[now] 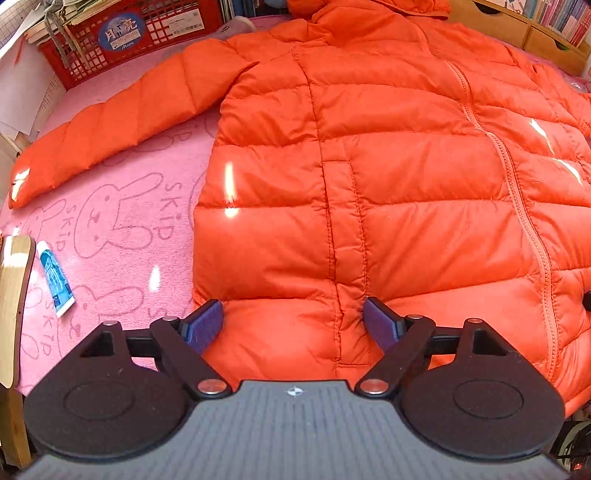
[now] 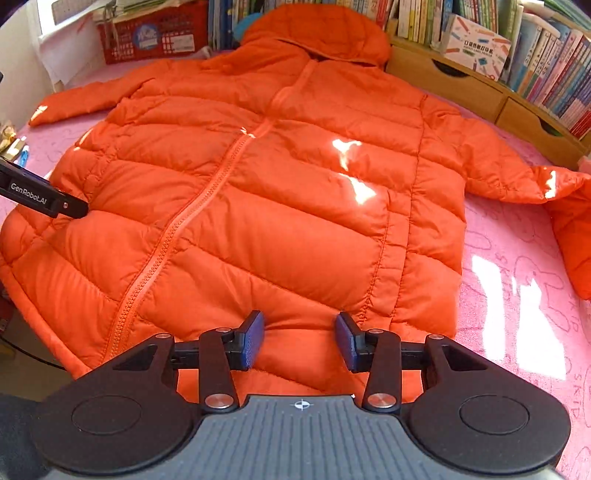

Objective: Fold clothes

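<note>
- Left gripper [image 1: 293,317] spread wide, nothing between its blue ribbed pads [image 1: 205,325]; poised just over the hem of the orange puffer jacket [image 1: 369,184], astride the vertical seam by the pocket
- Right gripper [image 2: 300,339] likewise parted, empty; low over the hem on the other side of the zip [image 2: 207,199], the seam of that front panel just past its right finger
- Ahead of both: jacket spread flat, front up, zipped shut, hood [image 2: 317,33] at the far end; left sleeve [image 1: 110,122] stretched out and away to the left of the left gripper; right sleeve [image 2: 517,166] out to the right of the right gripper, cuff bent back toward the near edge
- No fold visible anywhere; fits a garment laid out for folding, fits equally one opened flat again; not possible to tell which
- For a clean grip at the hem: pinch the full thickness, both layers, close to a stitched seam where the filling is thin; slippery shell likely to slide from a shallow bite; lift both sides together to keep the fold line straight; press trapped air out, else the quilted panels probably spring back
- Shell glossy, nylon-like, with hard highlights; puffed horizontal quilted bands, soft and springy by the look
- Beneath: pink towel-like cloth [image 1: 122,229] with rabbit outlines and "SKIP" lettering, matte and nubbly
- Further out: red plastic crate [image 1: 122,40] beyond the left sleeve; wooden drawers [image 2: 461,81] and book rows beyond the right one; small blue-and-white tube [image 1: 55,277] left of the left gripper
</note>
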`<action>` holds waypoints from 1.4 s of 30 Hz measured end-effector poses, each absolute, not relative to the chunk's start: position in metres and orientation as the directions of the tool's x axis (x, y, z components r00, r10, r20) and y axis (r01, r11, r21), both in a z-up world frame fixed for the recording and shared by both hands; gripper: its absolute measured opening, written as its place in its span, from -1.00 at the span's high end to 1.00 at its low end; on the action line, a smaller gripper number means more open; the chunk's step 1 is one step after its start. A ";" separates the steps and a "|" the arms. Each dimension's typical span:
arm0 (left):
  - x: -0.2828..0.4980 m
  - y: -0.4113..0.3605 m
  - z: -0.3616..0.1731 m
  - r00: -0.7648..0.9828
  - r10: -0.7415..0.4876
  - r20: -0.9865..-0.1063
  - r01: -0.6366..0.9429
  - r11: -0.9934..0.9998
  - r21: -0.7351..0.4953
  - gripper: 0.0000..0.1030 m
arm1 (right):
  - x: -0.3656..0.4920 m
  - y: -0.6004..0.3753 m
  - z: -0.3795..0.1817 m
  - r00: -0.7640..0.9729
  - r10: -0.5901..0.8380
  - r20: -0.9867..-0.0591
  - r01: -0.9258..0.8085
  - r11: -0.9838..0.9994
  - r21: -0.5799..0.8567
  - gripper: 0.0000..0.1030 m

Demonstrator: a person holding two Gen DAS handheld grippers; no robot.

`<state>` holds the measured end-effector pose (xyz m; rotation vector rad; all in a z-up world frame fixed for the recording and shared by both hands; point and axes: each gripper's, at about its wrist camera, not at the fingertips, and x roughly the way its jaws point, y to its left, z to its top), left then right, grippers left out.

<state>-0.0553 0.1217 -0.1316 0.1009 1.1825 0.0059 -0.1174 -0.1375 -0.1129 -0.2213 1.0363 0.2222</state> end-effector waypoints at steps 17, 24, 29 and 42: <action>-0.007 0.057 -0.092 0.445 0.057 -0.894 0.014 0.997 0.071 -0.47 | -0.020 -0.419 -0.065 0.709 0.030 -0.705 0.534 0.630 0.564 -0.81; 0.002 0.025 -0.104 0.397 0.063 -0.916 -0.031 0.998 0.055 -0.47 | 0.075 -0.455 -0.108 0.645 0.046 -0.763 0.627 0.539 0.562 -0.81; 0.003 0.014 -0.109 0.386 0.081 -0.919 -0.036 0.997 0.072 -0.47 | 0.099 -0.429 -0.068 0.622 -0.195 -0.758 0.557 0.791 0.253 0.87; 0.003 0.023 -0.115 0.384 0.091 -0.919 -0.001 0.995 0.098 -0.52 | 0.051 -0.399 -0.095 0.455 -0.465 -0.760 0.583 0.800 -0.141 0.08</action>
